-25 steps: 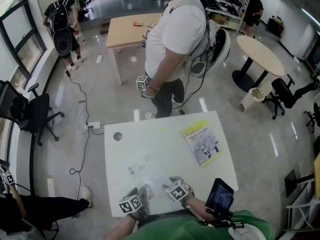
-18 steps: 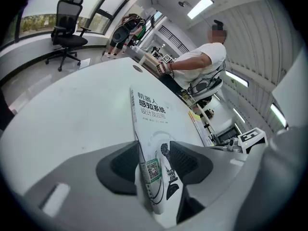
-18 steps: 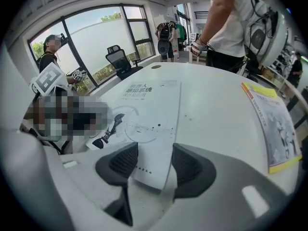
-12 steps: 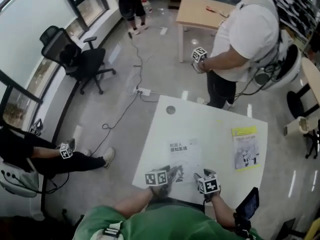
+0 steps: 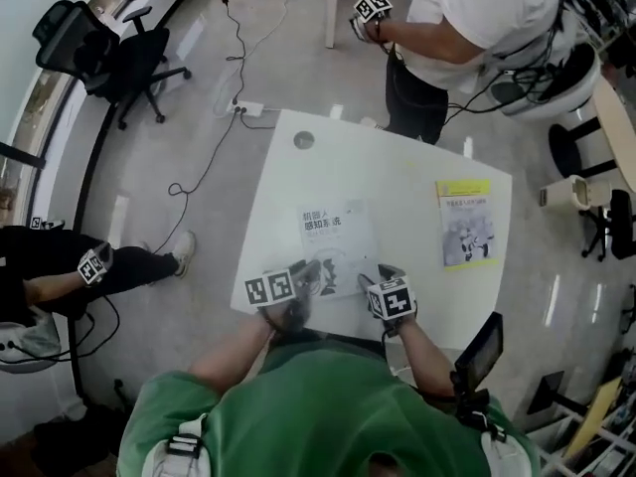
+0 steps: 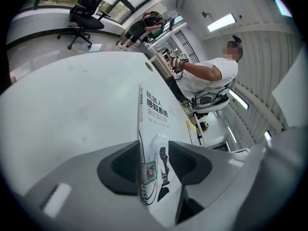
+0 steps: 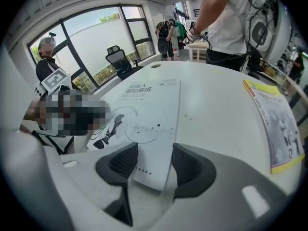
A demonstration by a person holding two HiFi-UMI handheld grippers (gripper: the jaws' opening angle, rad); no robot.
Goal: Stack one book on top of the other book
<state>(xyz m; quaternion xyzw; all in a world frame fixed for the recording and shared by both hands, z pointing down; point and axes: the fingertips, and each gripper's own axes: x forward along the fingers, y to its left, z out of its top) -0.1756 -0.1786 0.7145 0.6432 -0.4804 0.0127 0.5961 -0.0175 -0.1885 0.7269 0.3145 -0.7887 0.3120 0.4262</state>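
Note:
A white book (image 5: pixel 333 244) with a Chinese title lies flat near the front of the white table (image 5: pixel 417 296). A yellow-green book (image 5: pixel 465 222) lies apart from it at the table's right. My left gripper (image 5: pixel 310 276) is at the white book's near left corner. In the left gripper view (image 6: pixel 154 160) its jaws are closing, with the spine and corner of the white book (image 6: pixel 156 112) between them and a gap at the right pad. My right gripper (image 5: pixel 376 274) is open astride the near right corner of the white book (image 7: pixel 144 109), its pads (image 7: pixel 190 165) not pressing. Off to the right lies the yellow-green book (image 7: pixel 279 124).
A person in a white shirt (image 5: pixel 477 28) stands at the table's far side, holding a marker-cube gripper. A phone (image 5: pixel 479 351) is strapped to my right forearm. A black office chair (image 5: pixel 109 53) and a seated person (image 5: pixel 60 276) are on the left. The table has a cable hole (image 5: pixel 304 140).
The head view has swung, so the table now shows more from above. Both grippers stay at the white book's near edge, and the left one has rolled.

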